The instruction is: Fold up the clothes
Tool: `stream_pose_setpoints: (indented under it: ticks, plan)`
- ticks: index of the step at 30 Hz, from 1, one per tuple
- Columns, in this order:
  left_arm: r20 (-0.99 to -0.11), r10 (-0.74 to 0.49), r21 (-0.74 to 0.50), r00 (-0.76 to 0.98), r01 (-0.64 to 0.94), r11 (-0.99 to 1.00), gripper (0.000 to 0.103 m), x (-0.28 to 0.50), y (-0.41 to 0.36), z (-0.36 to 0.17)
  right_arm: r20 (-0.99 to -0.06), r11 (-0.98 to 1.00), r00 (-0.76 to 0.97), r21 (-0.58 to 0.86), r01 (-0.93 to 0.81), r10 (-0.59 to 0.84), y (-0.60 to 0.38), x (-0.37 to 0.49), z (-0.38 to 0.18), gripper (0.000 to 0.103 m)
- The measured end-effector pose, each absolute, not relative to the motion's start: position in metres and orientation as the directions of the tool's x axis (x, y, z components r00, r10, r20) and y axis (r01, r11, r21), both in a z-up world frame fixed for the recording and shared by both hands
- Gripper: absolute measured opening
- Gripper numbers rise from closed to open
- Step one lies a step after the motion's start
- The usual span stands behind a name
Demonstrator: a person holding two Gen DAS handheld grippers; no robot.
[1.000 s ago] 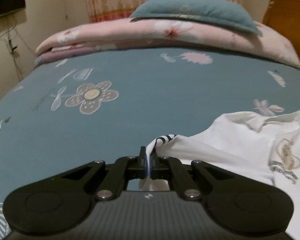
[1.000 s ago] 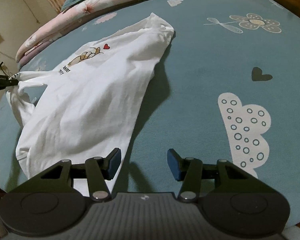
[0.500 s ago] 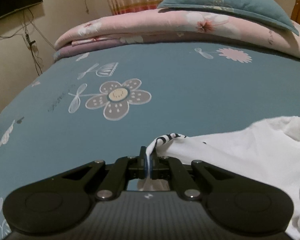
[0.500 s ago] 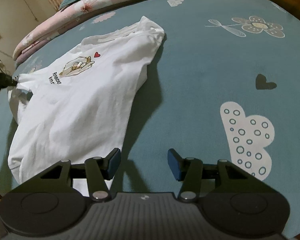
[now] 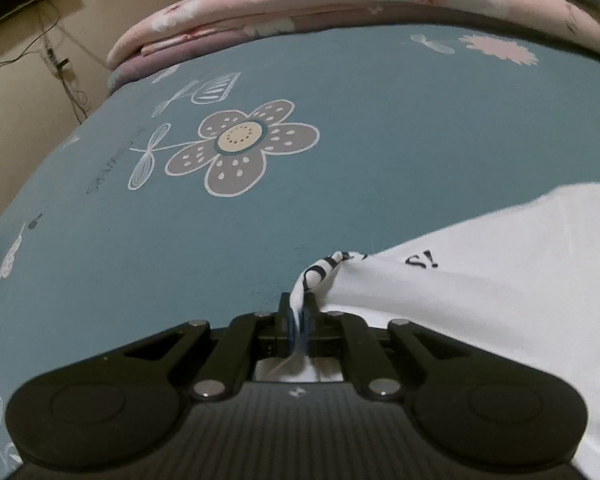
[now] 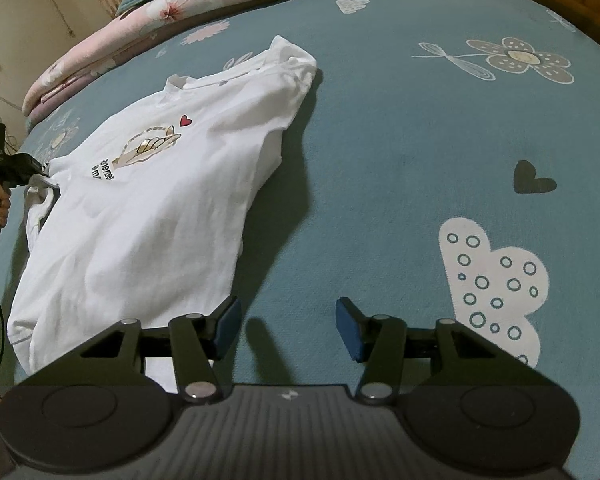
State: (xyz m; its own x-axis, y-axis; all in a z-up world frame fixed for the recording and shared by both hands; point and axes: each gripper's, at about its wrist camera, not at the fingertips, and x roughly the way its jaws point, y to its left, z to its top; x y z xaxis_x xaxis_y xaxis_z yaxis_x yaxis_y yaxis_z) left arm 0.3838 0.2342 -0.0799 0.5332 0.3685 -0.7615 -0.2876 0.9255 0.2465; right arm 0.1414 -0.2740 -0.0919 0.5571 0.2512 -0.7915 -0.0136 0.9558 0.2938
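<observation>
While clamping the left gripper [image 5: 299, 320] fully shut on a bunched, black-marked bit of the white T-shirt [image 6: 140, 232], drawing that edge out to the left across the blue bedsheet [image 6: 400, 152]; pulling the cloth taut from the pinch toward the right, with the fabric threaded between the closed pads; moving farther left than a second ago, judging by the grey flower [image 5: 240, 144] now sitting nearer the middle of the left view.

Opening the shirt up as a result; showing the hand-and-heart print [image 6: 152, 146] whole and flat now, where a second ago creases were cutting across it; lying chest-up on the left part of the bed, collar at the far end, hem near, right sleeve [image 6: 296, 60] still bunched at the far right.

Holding the right gripper [image 6: 288, 328] spread wide with nothing between the fingers, hovering just above the sheet beside the near hem, much as before, its left finger overlapping the hem's corner.

Probably spreading and smoothing rather than folding; leaving the garment flatter and so readier for a crease, though with the right side not yet squared; risking a skewed shape if pulling further from the one pinched point alone.
</observation>
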Motion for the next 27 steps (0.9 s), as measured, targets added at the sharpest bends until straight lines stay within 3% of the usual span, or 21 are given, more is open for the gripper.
stream_pose_setpoints:
  ticks: [5,11,27]
  plan:
    - [-0.798,0.320,0.206,0.510,-0.268,0.941,0.025,0.370,0.235,-0.063,-0.787,0.953,0.561,0.302,-0.014,0.257,-0.274,0.138,-0.088,0.058]
    - [-0.831,0.259,0.183,0.492,-0.197,0.963,0.037,0.343,0.225,-0.046,-0.767,0.946,0.579,0.322,-0.026,0.277,-0.273,0.125,-0.076,0.058]
    - [-0.856,0.056,0.098,0.513,0.055,0.994,0.040,0.261,0.146,-0.029,-0.644,0.877,0.640,0.471,-0.100,0.418,-0.274,0.090,-0.050,0.056]
